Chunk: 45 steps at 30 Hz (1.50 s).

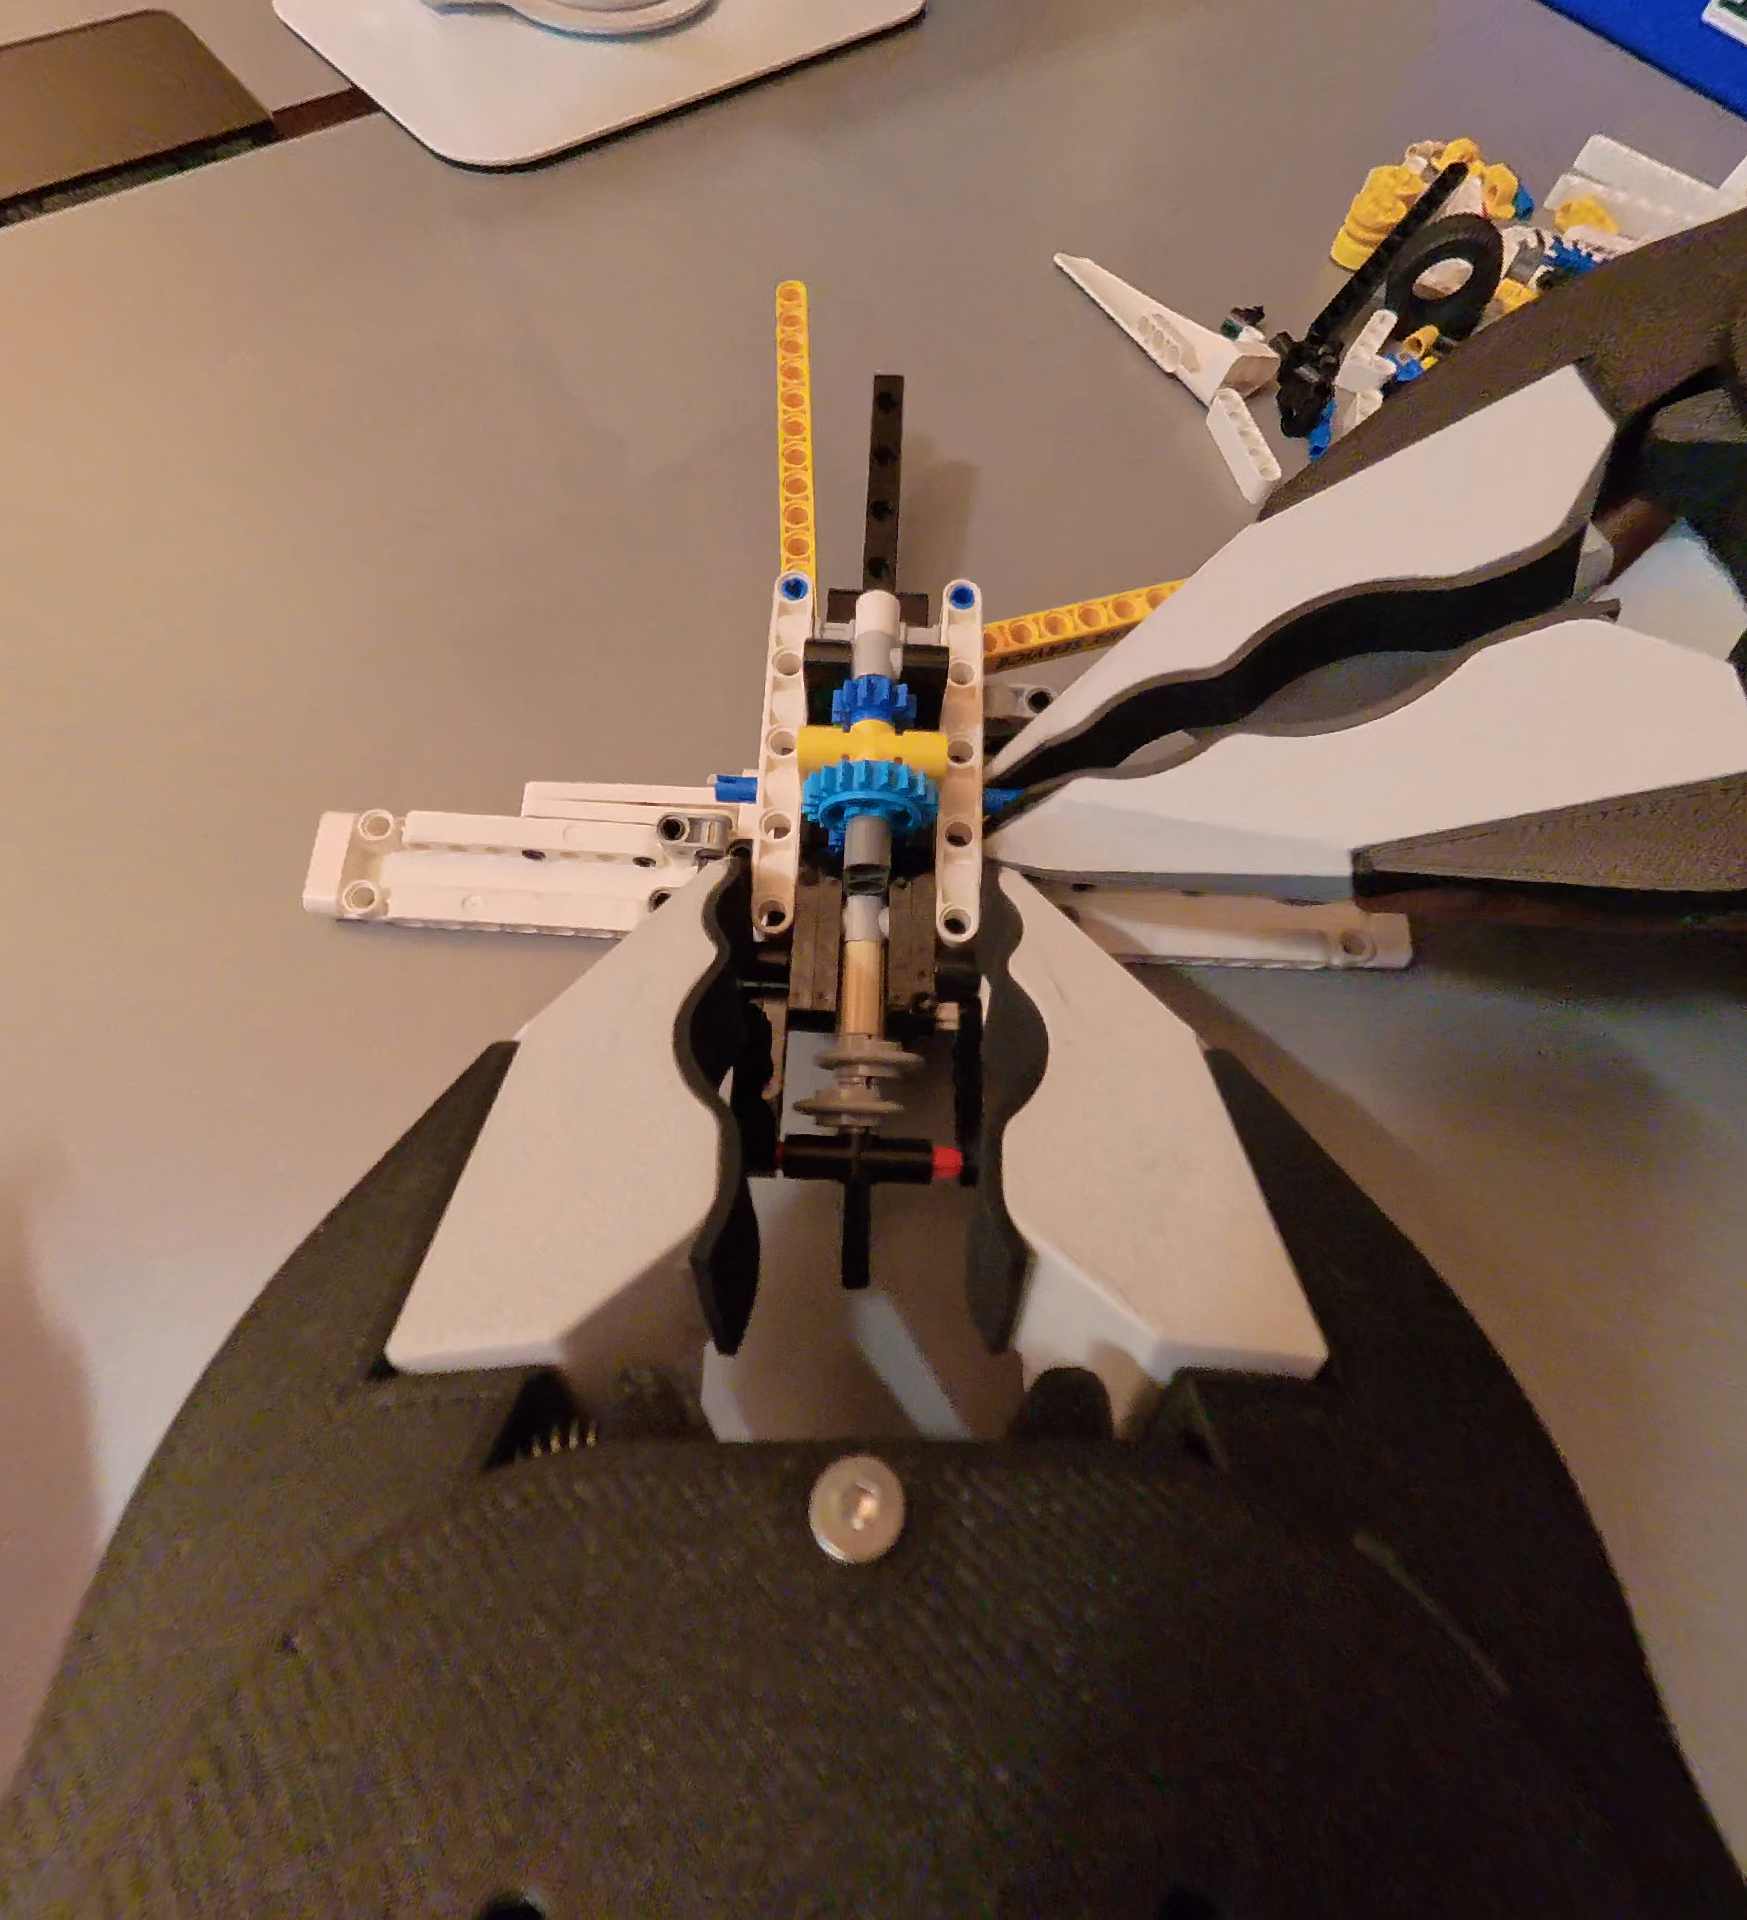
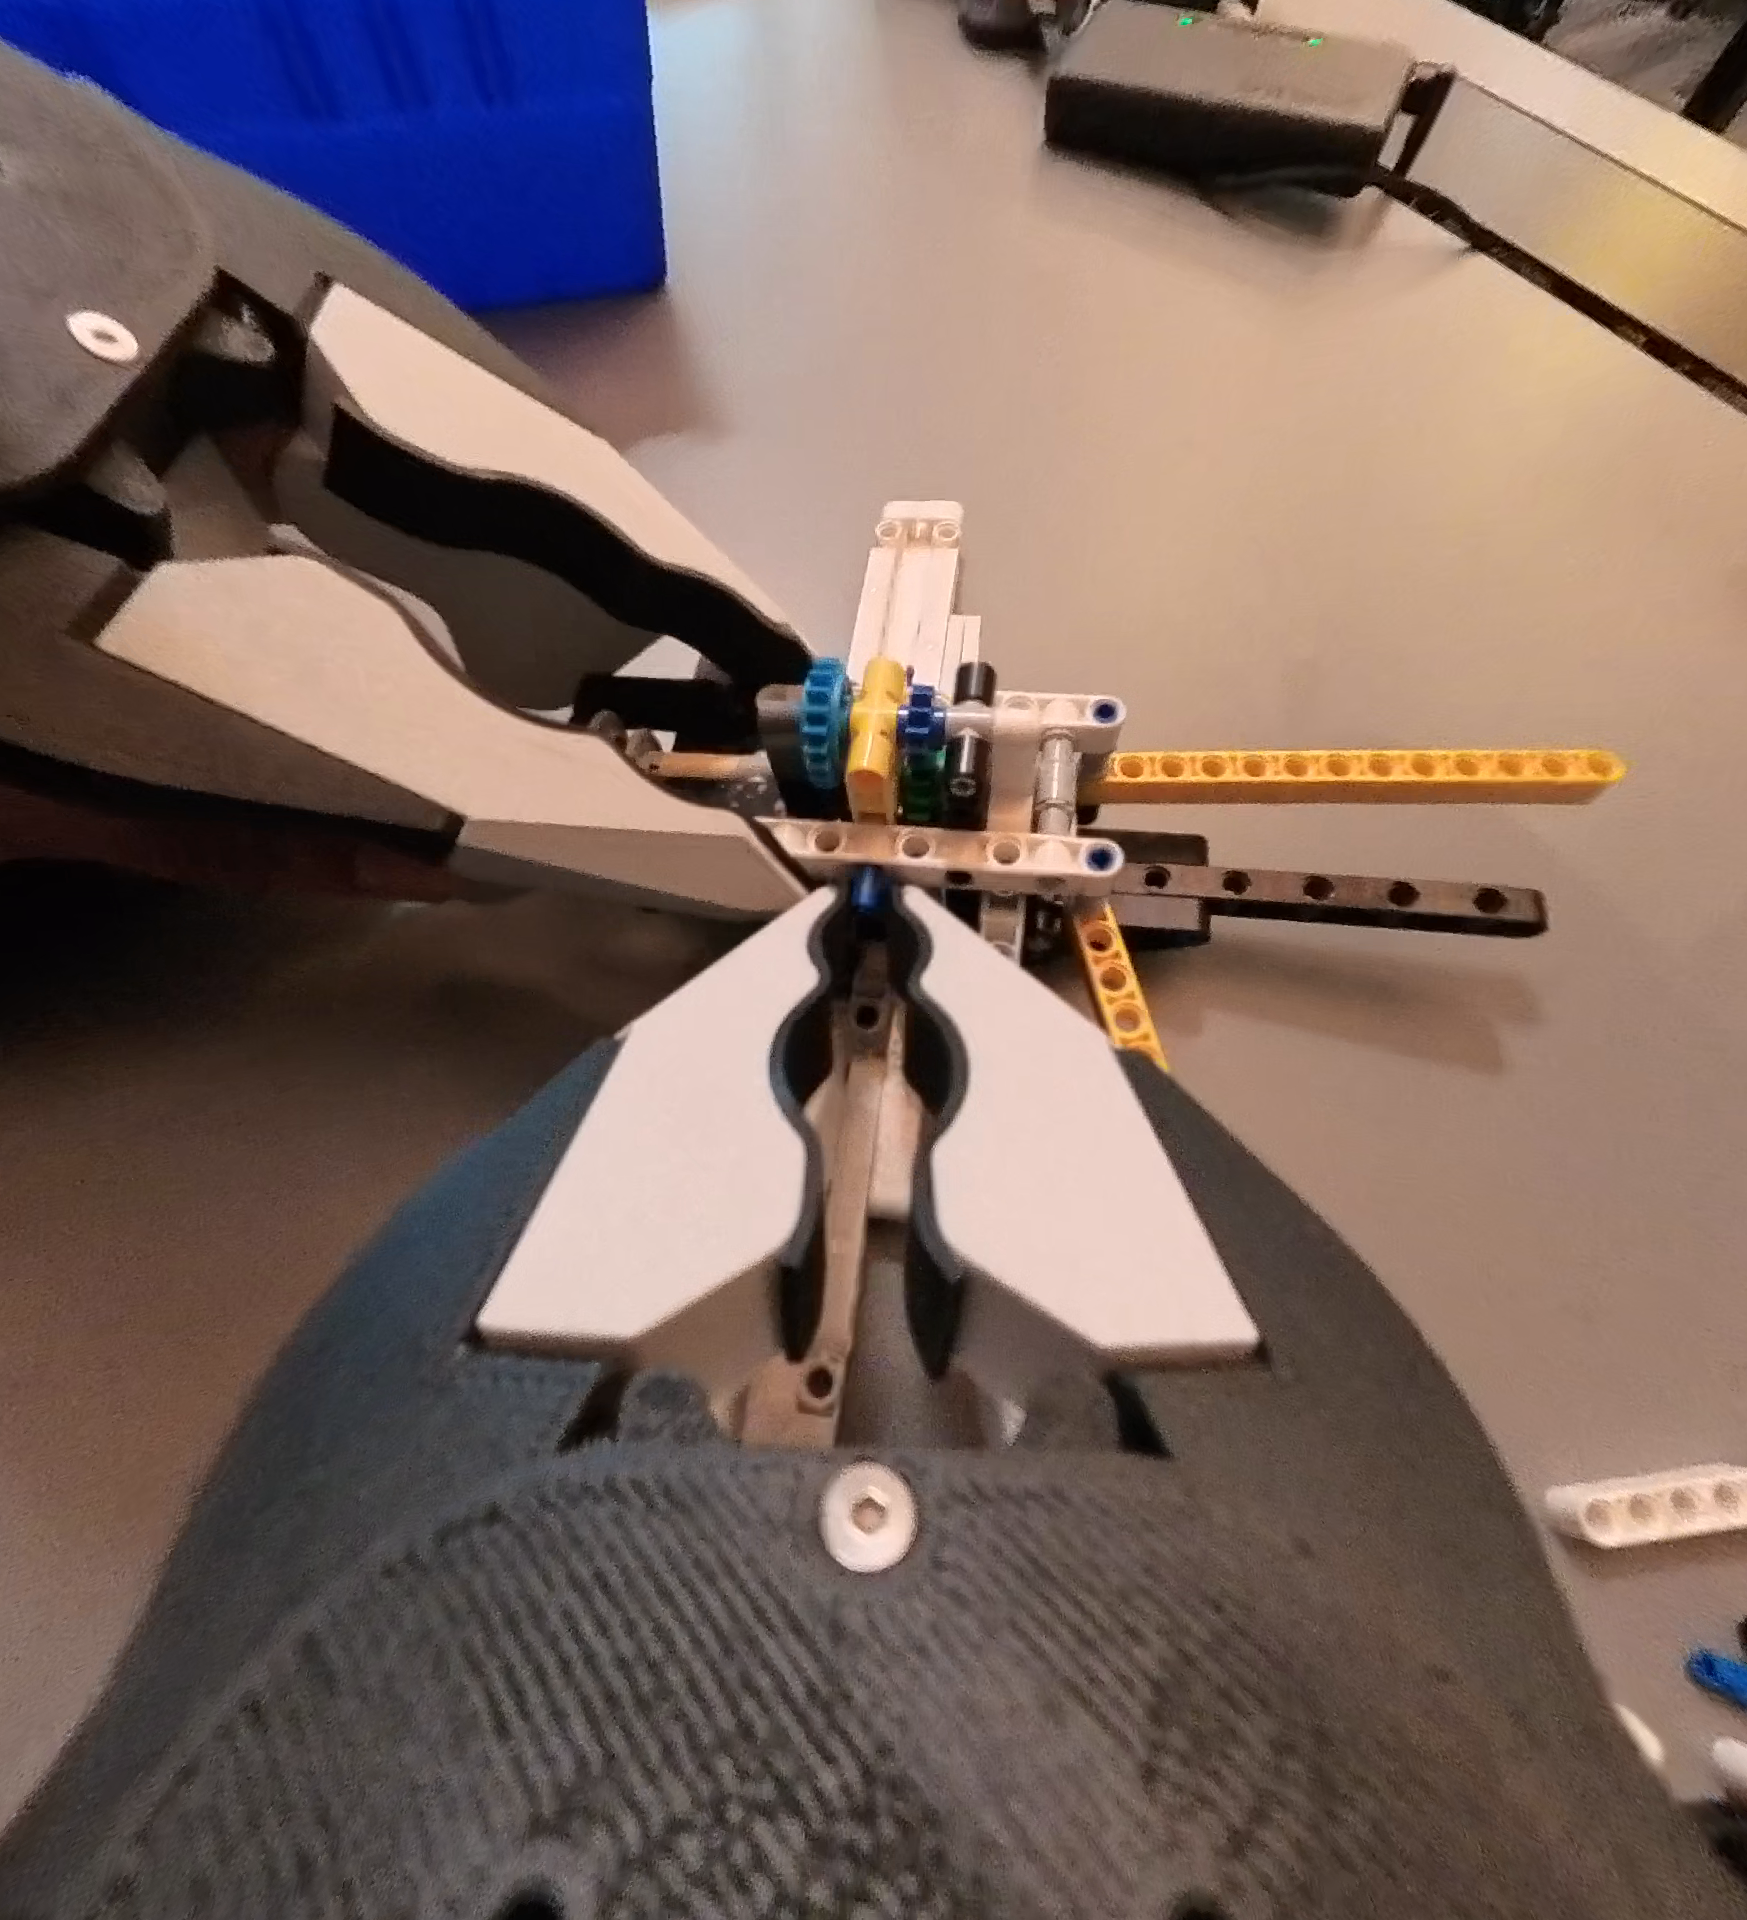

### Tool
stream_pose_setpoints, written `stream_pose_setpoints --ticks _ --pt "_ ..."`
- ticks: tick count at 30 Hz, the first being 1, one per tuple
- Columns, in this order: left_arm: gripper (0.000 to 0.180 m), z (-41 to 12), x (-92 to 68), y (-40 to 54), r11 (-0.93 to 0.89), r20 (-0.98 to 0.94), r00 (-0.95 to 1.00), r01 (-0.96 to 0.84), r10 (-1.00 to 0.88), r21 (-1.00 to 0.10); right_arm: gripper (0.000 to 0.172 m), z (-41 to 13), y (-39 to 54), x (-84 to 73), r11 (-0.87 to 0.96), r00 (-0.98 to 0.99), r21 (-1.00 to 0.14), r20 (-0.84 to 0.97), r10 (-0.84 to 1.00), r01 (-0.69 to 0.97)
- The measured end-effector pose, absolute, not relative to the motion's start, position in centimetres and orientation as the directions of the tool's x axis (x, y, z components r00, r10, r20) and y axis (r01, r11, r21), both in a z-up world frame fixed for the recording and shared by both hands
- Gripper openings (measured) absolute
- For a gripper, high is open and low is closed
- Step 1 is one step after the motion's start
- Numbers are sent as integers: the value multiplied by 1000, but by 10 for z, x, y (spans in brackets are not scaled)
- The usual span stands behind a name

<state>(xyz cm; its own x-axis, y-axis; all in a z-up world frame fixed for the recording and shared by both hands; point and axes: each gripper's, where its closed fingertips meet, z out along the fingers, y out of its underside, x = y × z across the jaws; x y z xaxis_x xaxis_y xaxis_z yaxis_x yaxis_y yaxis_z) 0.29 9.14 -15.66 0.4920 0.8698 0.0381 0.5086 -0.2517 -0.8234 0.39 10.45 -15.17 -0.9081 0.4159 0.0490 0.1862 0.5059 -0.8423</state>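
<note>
A toy-brick gear assembly [image 1: 869, 748] lies on the grey table [image 1: 329, 520]. It has a white frame, blue gears, a yellow connector, a long yellow beam [image 1: 794, 426], a black beam [image 1: 884, 478] and white side panels [image 1: 495, 862]. My left gripper [image 1: 864, 914] is shut on the assembly's black rear block, one pad on each side. It also shows in the right wrist view [image 2: 786, 769]. My right gripper [image 2: 869, 904] is shut on a small blue pin [image 2: 867, 891] that sticks out of the white frame's side. It also shows in the left wrist view [image 1: 994, 805], coming in from the right.
A pile of loose bricks with a black tyre [image 1: 1420, 270] and a white wedge piece [image 1: 1149, 312] lie at the far right. A white stand base [image 1: 588, 73] is at the back. A blue box [image 2: 433, 135], a black adapter [image 2: 1222, 94] and loose white beams [image 2: 1679, 1507] are nearby. My left and right fingertips are right by each other. Both grippers' tips are roughly 35 cm from the black adapter [image 2: 1222, 94].
</note>
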Motion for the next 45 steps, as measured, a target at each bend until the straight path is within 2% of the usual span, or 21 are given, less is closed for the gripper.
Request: stream_pose_setpoints --ticks 11,15,20,23,26,30,38,45 --pt "43 -152 6 94 -220 88 519 502 850 -836 2 -152 107 1 528 -906 -842 133 403 111" --pt "49 -149 8 94 -154 176 532 518 828 -841 9 -149 109 1 528 -901 -846 167 401 79" --pt "48 -128 7 80 69 362 518 501 775 -863 15 -135 115 2 451 -900 -892 172 401 30" --pt "45 -118 6 69 225 494 508 500 706 -836 14 -123 122 -2 397 -881 -918 192 432 -6" --pt "44 -113 6 63 299 558 506 504 658 -810 12 -111 130 -5 338 -868 -941 183 462 -19" --pt "44 -115 7 65 285 555 509 514 658 -809 12 -85 140 -3 243 -854 -968 175 490 -60" --pt "42 -116 8 73 257 542 528 518 654 -816 9 -68 160 -3 188 -823 -976 196 533 -111" --pt "42 -117 8 76 246 544 532 529 649 -812 9 -60 166 -2 67 -852 -997 70 518 -42"
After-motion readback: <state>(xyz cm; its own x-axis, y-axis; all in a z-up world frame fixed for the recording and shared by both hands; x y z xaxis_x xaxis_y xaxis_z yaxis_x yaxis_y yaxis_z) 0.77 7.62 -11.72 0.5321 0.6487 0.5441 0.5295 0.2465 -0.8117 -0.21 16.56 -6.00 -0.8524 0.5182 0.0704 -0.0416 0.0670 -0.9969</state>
